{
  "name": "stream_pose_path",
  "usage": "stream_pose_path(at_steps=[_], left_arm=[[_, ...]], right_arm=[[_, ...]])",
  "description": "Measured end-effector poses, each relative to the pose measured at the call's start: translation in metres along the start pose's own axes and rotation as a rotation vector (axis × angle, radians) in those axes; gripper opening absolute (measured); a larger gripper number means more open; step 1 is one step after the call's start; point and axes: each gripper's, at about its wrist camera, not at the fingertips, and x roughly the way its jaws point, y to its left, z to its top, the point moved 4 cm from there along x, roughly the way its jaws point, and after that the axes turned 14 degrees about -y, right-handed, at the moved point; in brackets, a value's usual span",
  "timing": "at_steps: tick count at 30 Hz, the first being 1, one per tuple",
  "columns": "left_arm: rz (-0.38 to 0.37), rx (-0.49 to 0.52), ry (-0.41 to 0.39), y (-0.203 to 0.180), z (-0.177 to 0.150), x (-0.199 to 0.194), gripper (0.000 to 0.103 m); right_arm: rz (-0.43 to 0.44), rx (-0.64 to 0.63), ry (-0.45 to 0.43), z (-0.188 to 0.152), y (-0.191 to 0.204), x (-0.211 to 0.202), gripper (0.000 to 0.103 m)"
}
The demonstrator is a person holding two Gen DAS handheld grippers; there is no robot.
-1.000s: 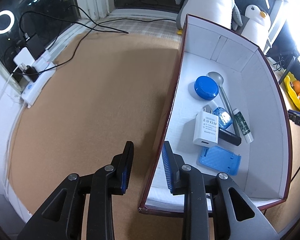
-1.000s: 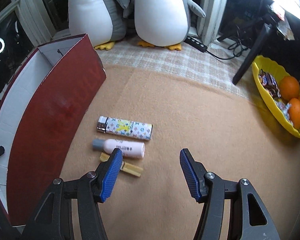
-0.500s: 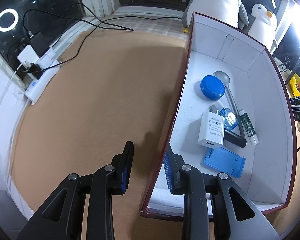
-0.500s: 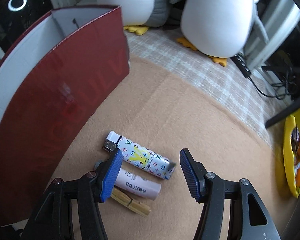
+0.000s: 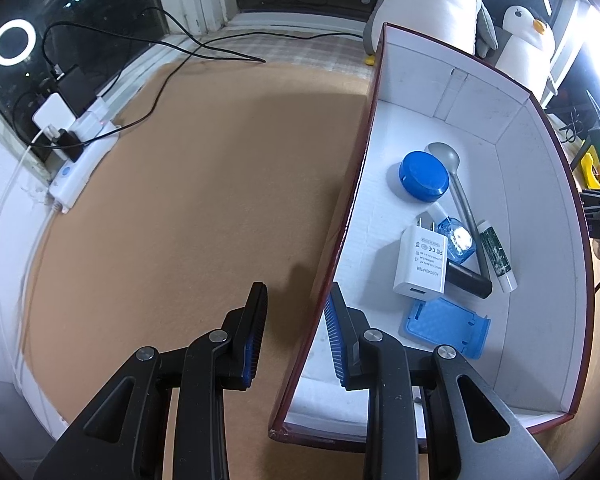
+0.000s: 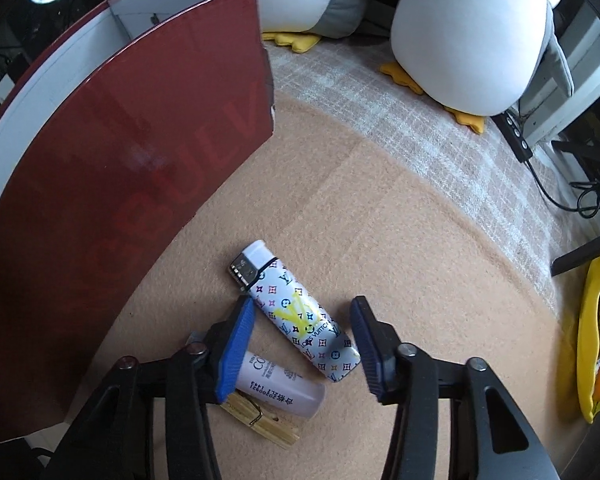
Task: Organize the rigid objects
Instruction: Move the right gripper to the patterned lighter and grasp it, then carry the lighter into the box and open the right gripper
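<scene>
Your left tool [image 5: 294, 322] straddles the near wall of the red box [image 5: 342, 236]: one finger sits outside over the tan felt table [image 5: 188, 208], the other inside over the white floor of the box. The pads do not press the wall; there is a gap on each side, so this tool is released and grasping nothing.

Inside the box you already have a blue round lid [image 5: 423, 176], a grey spoon [image 5: 456, 184], a white charger plug [image 5: 420, 266], a small blue clear case [image 5: 458, 240], a black stick [image 5: 470, 278], a white tube with a green label [image 5: 497, 256] and a blue phone stand [image 5: 444, 326]. They lie together near the middle of the floor, the plug resting against the black stick, the spoon handle running between the case and the tube.

Your right tool [image 6: 302, 326] points down at the table just beside the outer red side of the box [image 6: 120, 200]. The patterned lighter [image 6: 296, 312] lies slantwise between its fingers, and the jaws are closing on it; the pads are not yet pressing its sides, so nothing is held. Just beside the lighter, under the left finger, lies a pale pink tube [image 6: 278, 384], and touching that a wooden clothespin [image 6: 260, 420].

Two plush penguins [image 6: 468, 36] sit beyond the box, and a yellow tray of oranges [image 6: 592, 344] is at the far right edge.
</scene>
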Motion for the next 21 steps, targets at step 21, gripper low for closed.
stream_pose_path(at_steps=[21], left_arm=[[-0.026,0.000,-0.012,0.001,-0.002,-0.003,0.028]], right_arm=[[-0.059,0.194,-0.065,-0.021,-0.035,-0.030,0.021]])
